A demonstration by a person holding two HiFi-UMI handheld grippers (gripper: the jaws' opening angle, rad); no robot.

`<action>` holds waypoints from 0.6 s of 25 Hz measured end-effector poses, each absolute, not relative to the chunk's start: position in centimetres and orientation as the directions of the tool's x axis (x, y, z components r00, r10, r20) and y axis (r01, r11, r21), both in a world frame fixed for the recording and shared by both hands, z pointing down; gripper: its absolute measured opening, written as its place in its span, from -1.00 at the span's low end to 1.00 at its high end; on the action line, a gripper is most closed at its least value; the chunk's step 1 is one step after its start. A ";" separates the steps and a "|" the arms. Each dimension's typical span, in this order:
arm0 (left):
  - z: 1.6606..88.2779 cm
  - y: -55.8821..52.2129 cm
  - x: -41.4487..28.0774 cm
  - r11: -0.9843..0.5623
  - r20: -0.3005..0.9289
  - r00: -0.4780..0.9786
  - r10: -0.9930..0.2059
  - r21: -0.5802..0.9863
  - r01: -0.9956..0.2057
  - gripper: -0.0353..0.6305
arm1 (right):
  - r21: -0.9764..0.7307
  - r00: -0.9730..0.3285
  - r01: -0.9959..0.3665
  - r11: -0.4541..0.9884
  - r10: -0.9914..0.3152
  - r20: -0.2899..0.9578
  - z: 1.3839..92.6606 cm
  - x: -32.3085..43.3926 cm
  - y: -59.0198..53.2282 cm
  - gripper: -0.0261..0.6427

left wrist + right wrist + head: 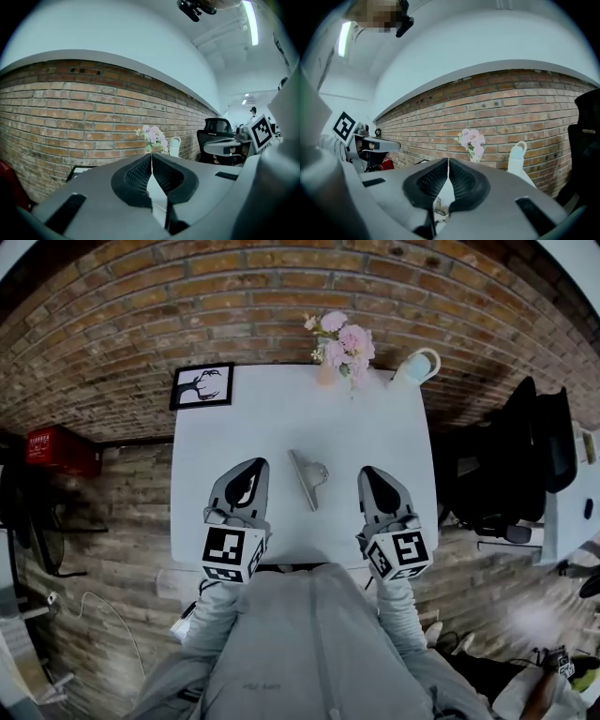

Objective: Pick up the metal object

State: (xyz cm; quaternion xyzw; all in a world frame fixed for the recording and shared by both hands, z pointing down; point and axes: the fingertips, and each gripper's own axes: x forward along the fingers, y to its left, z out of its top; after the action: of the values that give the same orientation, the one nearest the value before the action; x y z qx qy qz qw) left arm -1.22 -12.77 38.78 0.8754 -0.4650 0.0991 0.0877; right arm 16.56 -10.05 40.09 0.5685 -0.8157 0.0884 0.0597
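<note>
Nearest: a person's grey top (309,652) filled the bottom of the head view.
Left gripper (255,467): jaws pressed together with nothing between them, over the table's near part, left of the metal object.
Right gripper (368,472): jaws closed tip to tip, empty, right of the object and apart from it.
Metal object (307,477): lay flat mid-table between the grippers, untouched.
Edges: white table (281,413); framed picture (202,385) at the far left corner; flowers (342,341) and pale jug (415,367) along the far edge.
Open room: bare tabletop surrounded the object; a black chair (516,460) stood beyond the right edge.
</note>
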 end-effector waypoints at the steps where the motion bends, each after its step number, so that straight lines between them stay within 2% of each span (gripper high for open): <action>1: 38.9 -12.5 -1.3 -0.536 0.261 0.531 -0.806 0.059 -0.842 -0.81 | -0.078 -0.363 -0.932 0.355 -0.910 0.198 40.1 16.6 -10.2 -0.85; 8: 39.6 -10.9 -2.1 -0.433 0.290 0.428 -0.856 0.051 -0.900 -0.81 | -0.073 -0.460 -0.887 0.455 -0.864 0.206 40.6 16.6 -11.1 -0.85; 15: 39.5 -10.9 -1.9 -0.426 0.285 0.421 -0.861 0.048 -0.903 -0.81 | -0.073 -0.493 -0.869 0.490 -0.843 0.215 40.9 15.8 -11.3 -0.85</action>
State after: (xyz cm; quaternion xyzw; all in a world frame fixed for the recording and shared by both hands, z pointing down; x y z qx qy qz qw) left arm -1.94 -10.88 39.46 0.8373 -0.5268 0.1089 0.0973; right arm 15.80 -11.26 40.92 0.4978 -0.8597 0.0860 0.0753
